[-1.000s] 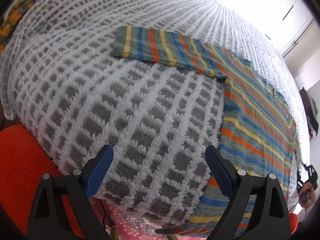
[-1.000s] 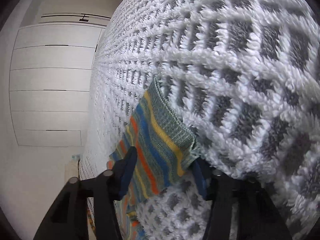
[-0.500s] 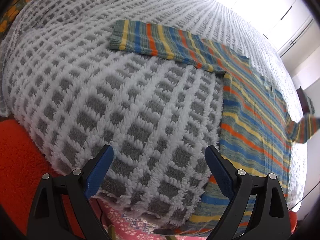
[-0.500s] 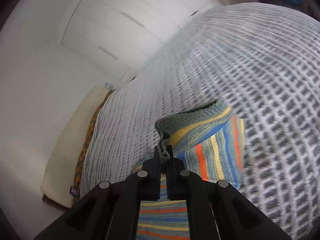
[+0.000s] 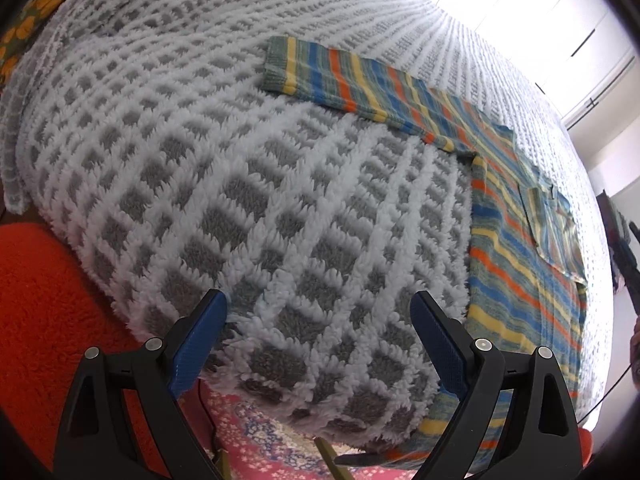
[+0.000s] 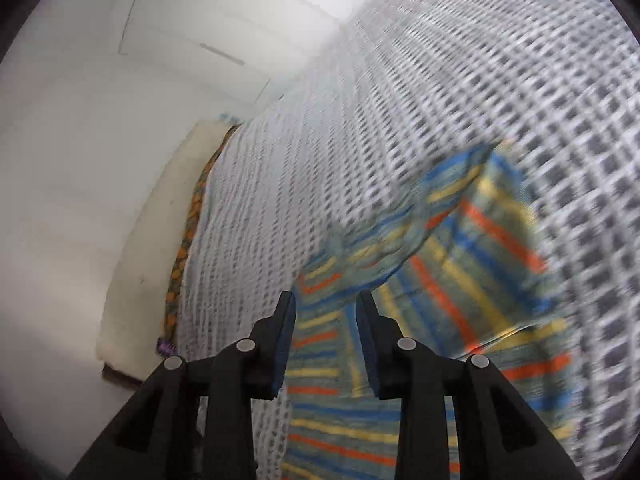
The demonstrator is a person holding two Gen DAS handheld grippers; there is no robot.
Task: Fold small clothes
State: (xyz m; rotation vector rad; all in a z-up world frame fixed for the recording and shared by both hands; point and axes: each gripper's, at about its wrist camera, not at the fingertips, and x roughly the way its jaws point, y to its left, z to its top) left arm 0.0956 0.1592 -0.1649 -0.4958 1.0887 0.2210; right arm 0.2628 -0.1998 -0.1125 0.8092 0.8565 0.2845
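Left wrist view looks down over a bed covered by a white-and-grey checked blanket point(image 5: 248, 184). On it lies a striped sweater point(image 5: 516, 256), spread flat toward the right of the picture, hem hanging near the bed's edge. One sleeve point(image 5: 344, 76) stretches straight out across the blanket, not yet folded. The other sleeve point(image 5: 550, 220) lies doubled back across the sweater's chest. The left gripper point(image 5: 318, 328) hangs above bare blanket with its jaws wide apart and nothing between them, well apart from the sweater's body. At the far right edge a sliver of the right gripper point(image 5: 628, 260) and part of a hand point(image 5: 635, 344) show.

Right wrist view is blurred by motion. The right gripper point(image 6: 326, 320) has just been opening; its jaws stand narrowly parted, and no cloth is pinched between the pads. Beyond the tips, the folded-over sleeve point(image 6: 400, 236) rests rumpled on the sweater point(image 6: 472, 292), released as far as I can judge.

By my reading, the first sleeve fold is done. Left to do: bring the outstretched sleeve in, then fold the body, probably hem toward collar.

No containers appear in either view; the sweater sits on the blanket alone.
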